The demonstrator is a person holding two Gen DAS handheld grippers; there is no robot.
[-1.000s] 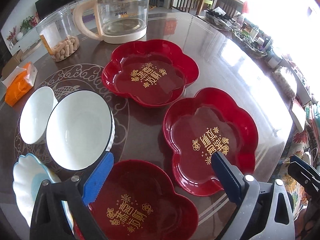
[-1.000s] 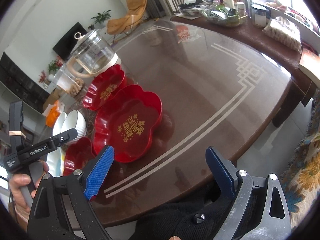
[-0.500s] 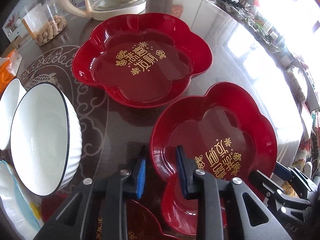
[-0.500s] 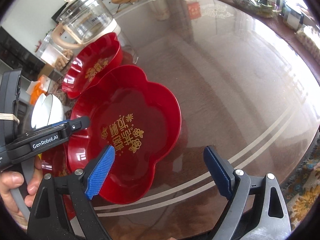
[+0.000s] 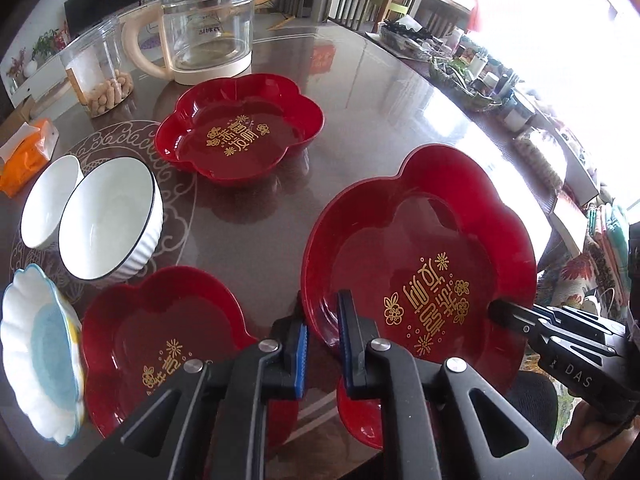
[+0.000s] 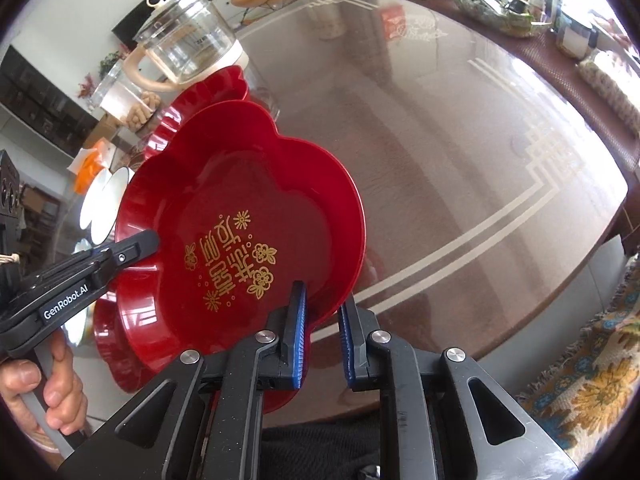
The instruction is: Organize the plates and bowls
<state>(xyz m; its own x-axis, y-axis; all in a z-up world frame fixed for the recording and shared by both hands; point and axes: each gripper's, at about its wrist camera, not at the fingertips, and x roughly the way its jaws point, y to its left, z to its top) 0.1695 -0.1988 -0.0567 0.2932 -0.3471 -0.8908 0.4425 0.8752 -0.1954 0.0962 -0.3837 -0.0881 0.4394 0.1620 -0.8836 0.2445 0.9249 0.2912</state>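
From the left wrist view, the left gripper (image 5: 322, 334) has gone from wide apart a second ago to pinching the near-left rim of the glossy red flower-shaped plate with gold lettering (image 5: 420, 272), which now sits tilted and raised off the brown glass-topped table (image 5: 380, 92). A second red flower plate (image 5: 160, 340) lies just left below it, a third (image 5: 240, 136) farther back near the glass kettle with cream handle (image 5: 204, 28). The white ribbed bowl with dark rim (image 5: 112, 224), a smaller white bowl (image 5: 48, 204) touching it and a white scalloped dish with blue centre (image 5: 40, 356) wait at the left.

From the right wrist view, the right gripper (image 6: 323, 332), spread half a second ago, is now closed on the same plate's opposite rim (image 6: 240, 240), and the left gripper's finger shows at its far edge. With both sides clamped, the plate appears lifted, probably for stacking on another red plate
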